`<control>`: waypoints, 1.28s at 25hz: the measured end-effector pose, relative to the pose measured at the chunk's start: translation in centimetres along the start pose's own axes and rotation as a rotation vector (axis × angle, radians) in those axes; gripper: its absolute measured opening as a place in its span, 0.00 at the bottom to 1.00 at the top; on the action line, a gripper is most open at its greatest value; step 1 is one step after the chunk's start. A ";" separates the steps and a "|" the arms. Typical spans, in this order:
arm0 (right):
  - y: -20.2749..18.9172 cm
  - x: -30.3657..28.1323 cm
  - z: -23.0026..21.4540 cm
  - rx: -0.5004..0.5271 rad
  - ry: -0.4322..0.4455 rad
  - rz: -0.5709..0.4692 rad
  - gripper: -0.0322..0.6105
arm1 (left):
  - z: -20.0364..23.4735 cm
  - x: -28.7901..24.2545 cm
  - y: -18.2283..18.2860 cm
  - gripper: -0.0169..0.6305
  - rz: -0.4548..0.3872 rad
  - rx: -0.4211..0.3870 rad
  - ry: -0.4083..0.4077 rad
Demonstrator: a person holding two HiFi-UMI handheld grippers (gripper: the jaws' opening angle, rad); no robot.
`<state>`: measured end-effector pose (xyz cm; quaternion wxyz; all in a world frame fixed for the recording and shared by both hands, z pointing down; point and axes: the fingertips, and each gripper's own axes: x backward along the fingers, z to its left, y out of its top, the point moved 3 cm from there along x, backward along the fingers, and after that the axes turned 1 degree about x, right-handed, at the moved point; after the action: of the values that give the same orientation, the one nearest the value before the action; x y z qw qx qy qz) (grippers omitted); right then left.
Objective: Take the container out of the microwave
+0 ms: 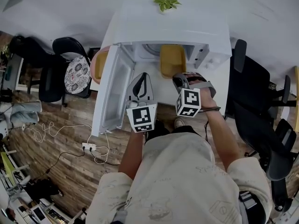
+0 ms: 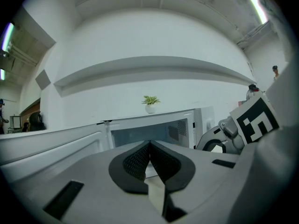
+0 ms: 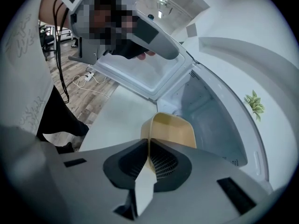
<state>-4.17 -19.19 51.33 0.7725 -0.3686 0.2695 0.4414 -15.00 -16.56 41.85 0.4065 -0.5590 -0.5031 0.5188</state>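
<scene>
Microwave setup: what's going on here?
A person with a gripper in each hand is at a white microwave whose door stands open. The right gripper is shut on the near rim of the yellow container, which sits at the mouth of the cavity. The left gripper is shut and empty, beside the open door.

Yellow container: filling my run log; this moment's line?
right gripper: shut on yellow plastic container | left gripper: shut, empty | white microwave: open

Left gripper [image 2: 149,144] near level, fingers together, empty; right gripper [image 3: 148,146] angled down, fingers pinching container [image 3: 174,129] rim.
</scene>
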 end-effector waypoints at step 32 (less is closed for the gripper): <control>-0.7 6.0 5.2 0.150 -0.023 -0.058 0.10 | -3.7 5.6 -2.0 0.04 0.011 0.032 0.117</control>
<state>-0.28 -12.28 50.15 0.8133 -0.3123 0.2820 0.4018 -11.83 -10.45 43.30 0.4413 -0.5846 -0.4670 0.4955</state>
